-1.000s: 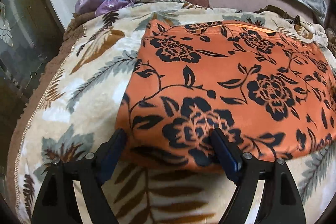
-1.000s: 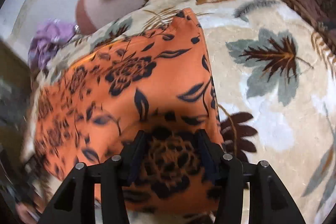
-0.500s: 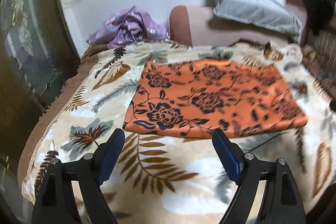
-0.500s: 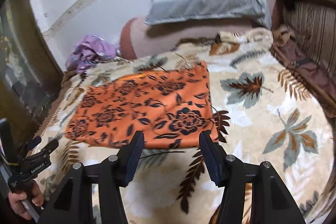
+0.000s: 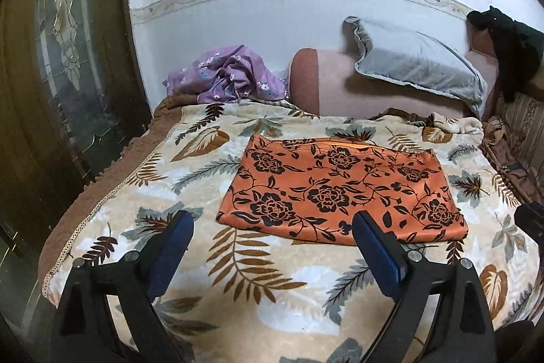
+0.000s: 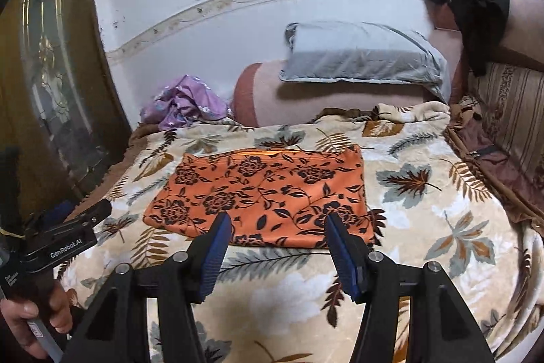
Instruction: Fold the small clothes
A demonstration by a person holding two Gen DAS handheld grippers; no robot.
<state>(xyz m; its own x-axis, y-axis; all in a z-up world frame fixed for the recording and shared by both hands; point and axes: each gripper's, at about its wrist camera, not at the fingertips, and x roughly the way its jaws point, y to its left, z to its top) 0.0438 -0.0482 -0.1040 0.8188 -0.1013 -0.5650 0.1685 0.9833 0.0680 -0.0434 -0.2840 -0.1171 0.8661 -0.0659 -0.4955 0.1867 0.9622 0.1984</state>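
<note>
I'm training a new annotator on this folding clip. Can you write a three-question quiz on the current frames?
1. True or false: the orange floral garment lies flat on the leaf-print blanket.
2. What is the left gripper holding? A) the garment B) nothing C) the pillow
3. Fill in: a crumpled ____ cloth sits by the wall.

Key: 1 true. 2 B; its jaws are apart, as are the right gripper's. 3 purple.

I hold both grippers raised, fingers spread wide and gripping nothing: the left gripper [image 5: 272,247] points forward, the right gripper [image 6: 277,245] beside it. My left hand [image 6: 30,318] wraps around the left gripper's handle at lower left.
</note>
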